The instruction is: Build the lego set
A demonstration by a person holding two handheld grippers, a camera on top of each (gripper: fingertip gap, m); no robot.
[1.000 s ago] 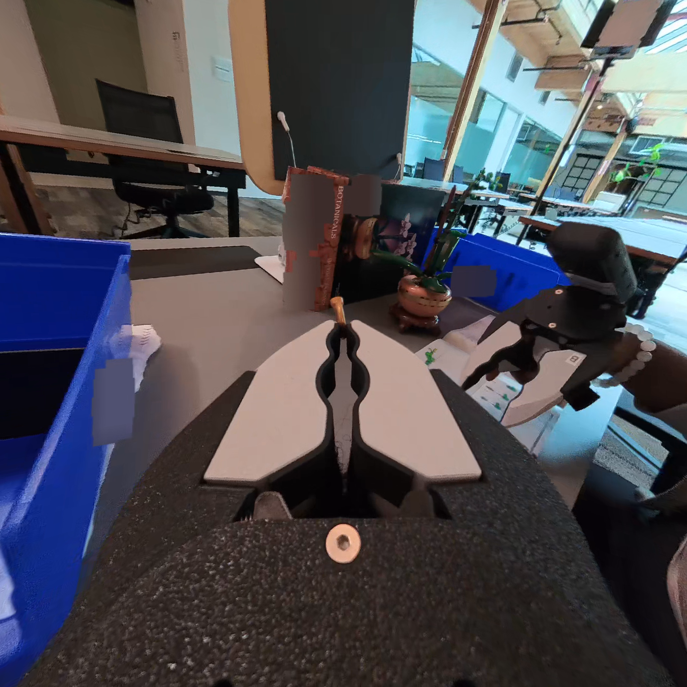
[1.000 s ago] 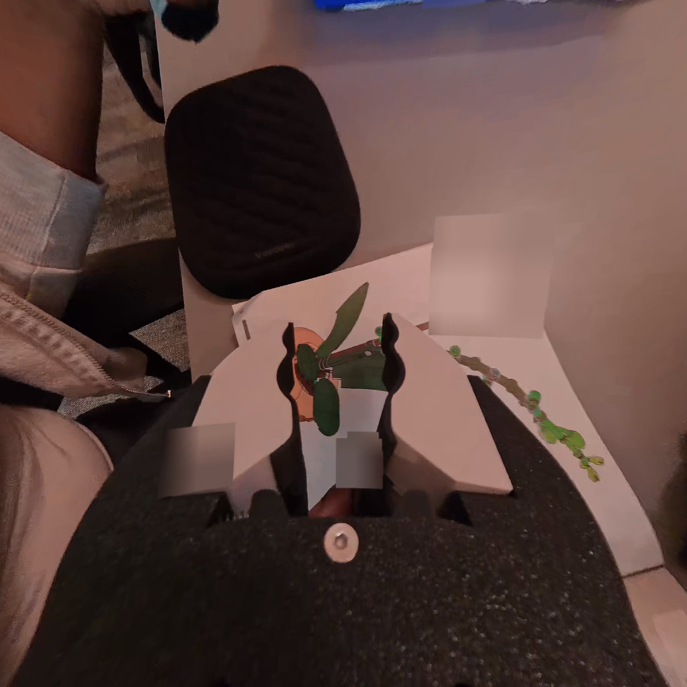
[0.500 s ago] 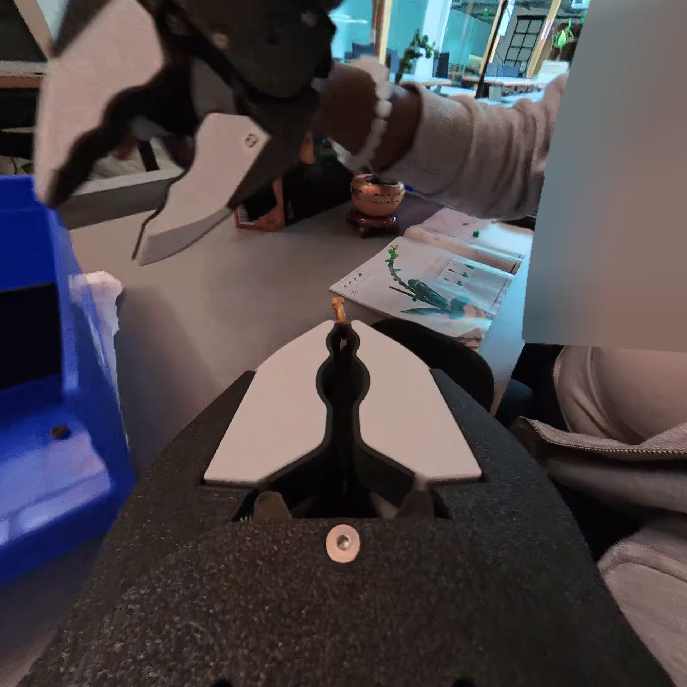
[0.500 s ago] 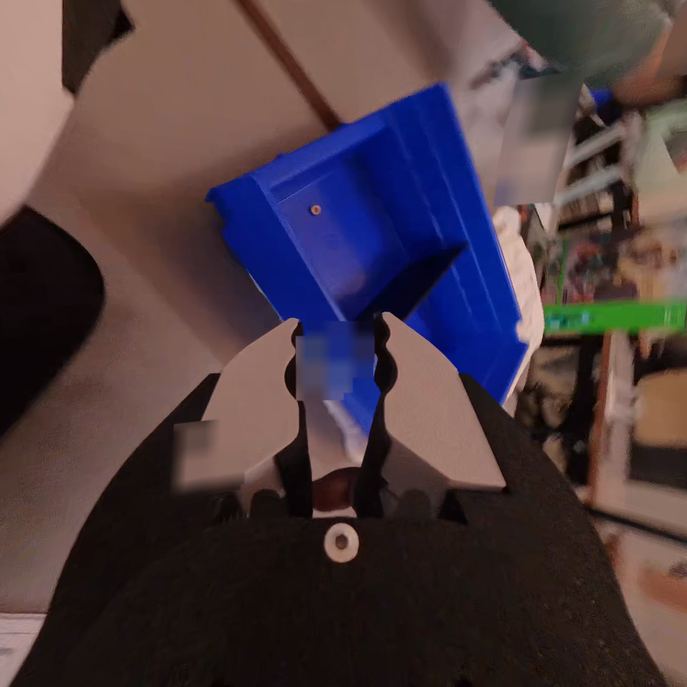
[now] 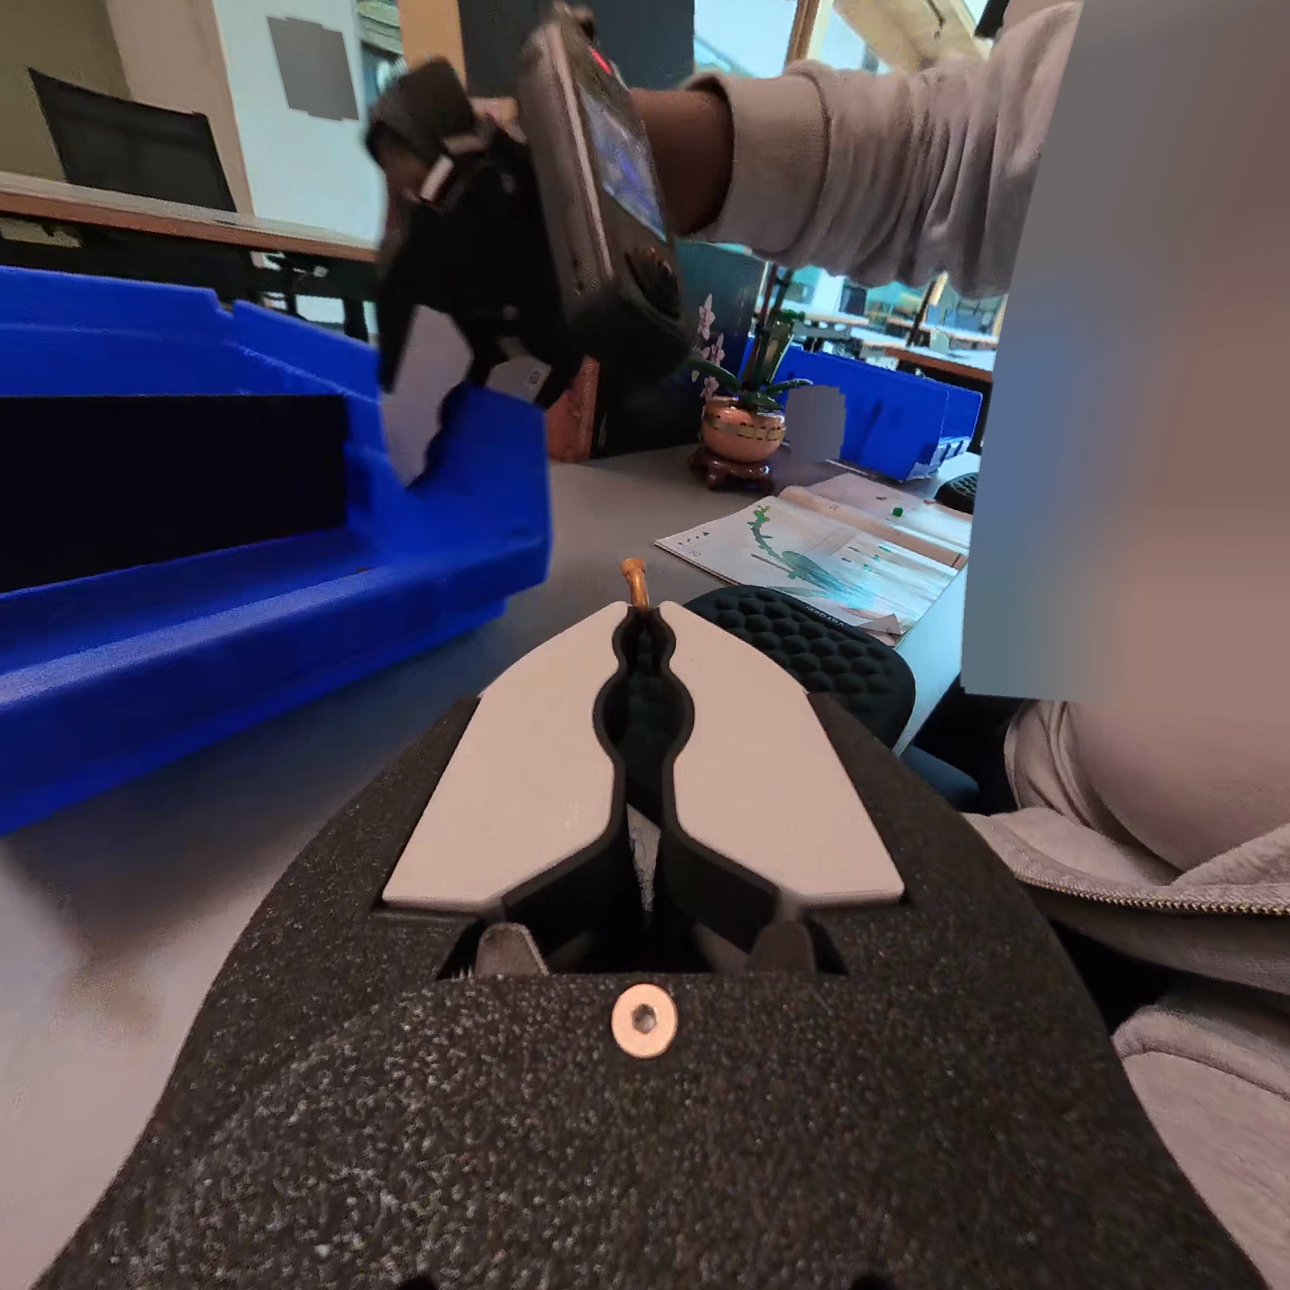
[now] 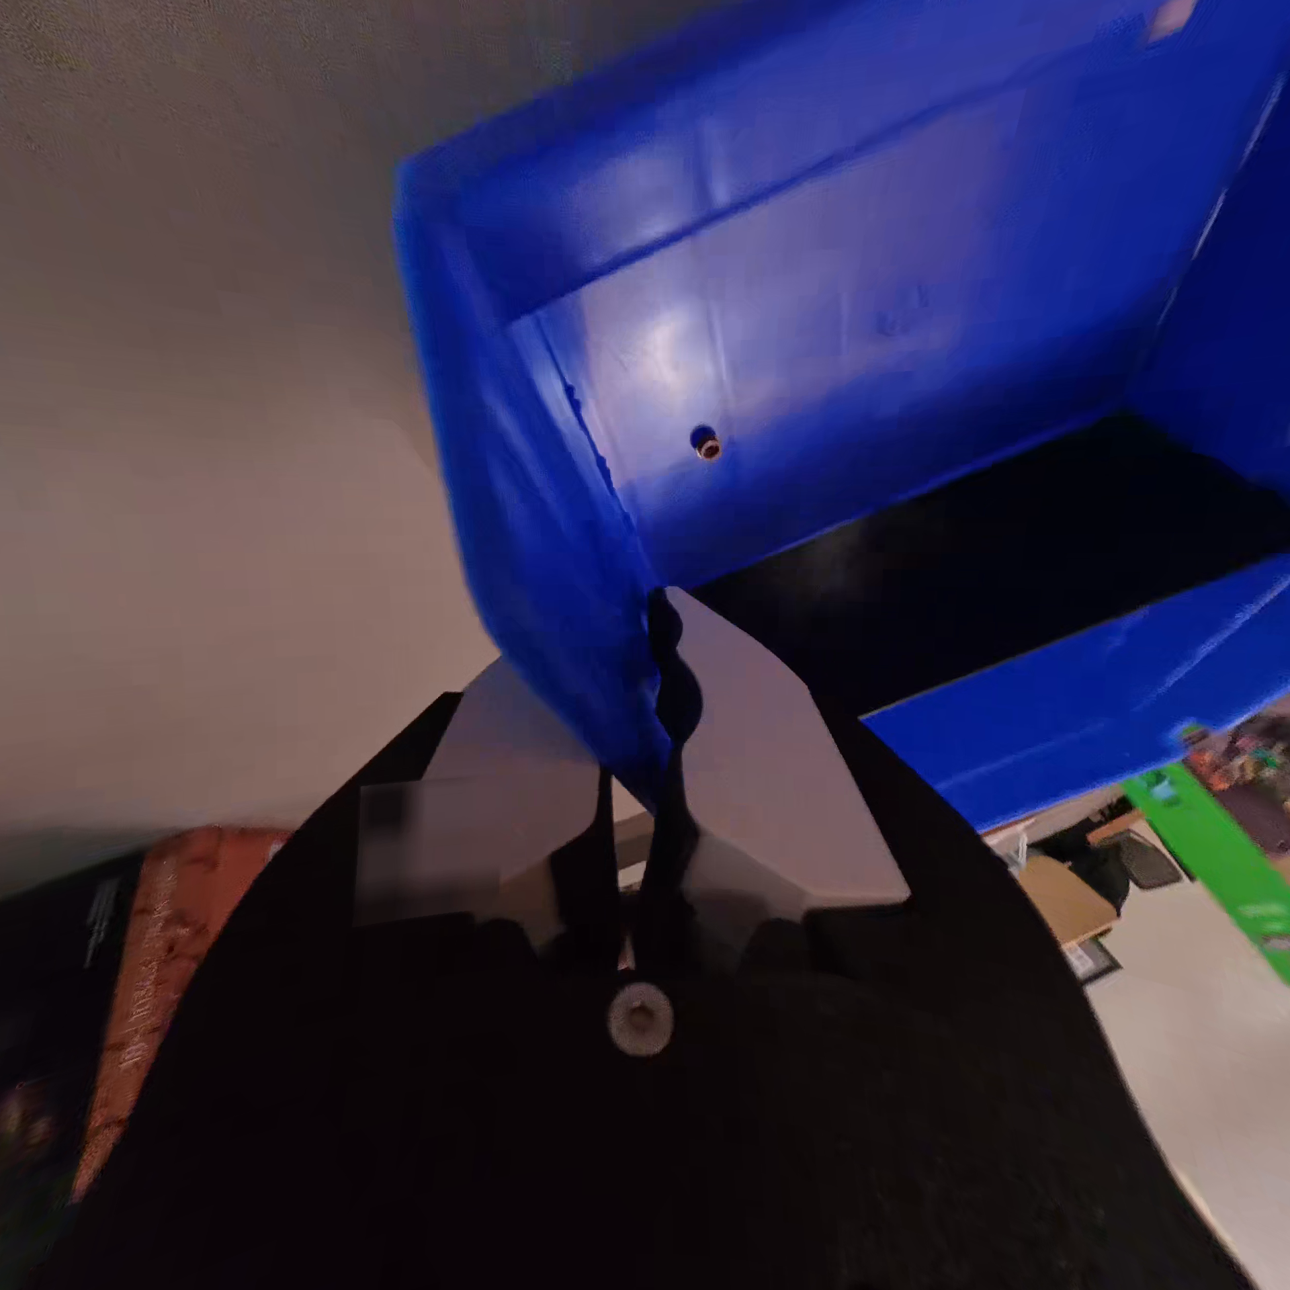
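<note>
My left gripper [image 5: 646, 609] is shut on a small tan lego piece [image 5: 634, 576] that sticks out past its tips, low over the grey table [image 5: 600, 516]. My right gripper [image 6: 656, 602] is shut on the side wall of the blue bin [image 6: 544, 558], one finger inside and one outside. It also shows in the left wrist view [image 5: 419, 447], at the rim of the blue bin [image 5: 209, 628]. A small round piece [image 6: 708, 447] lies inside the bin. The lego plant in its pot [image 5: 743, 429] stands farther back.
An open instruction booklet [image 5: 824, 551] lies at the right, with a black padded rest [image 5: 803, 646] in front of it. A second blue bin [image 5: 886, 419] stands behind the pot. The lego box [image 6: 139, 977] shows beside my right gripper. A person's grey sleeve [image 5: 872, 160] reaches across. The grippers' ends are close to 20 centimeters from one another.
My right gripper has swung from over the booklet to the blue bin and shut on its wall. My left gripper has kept the tan piece and turned toward the bin.
</note>
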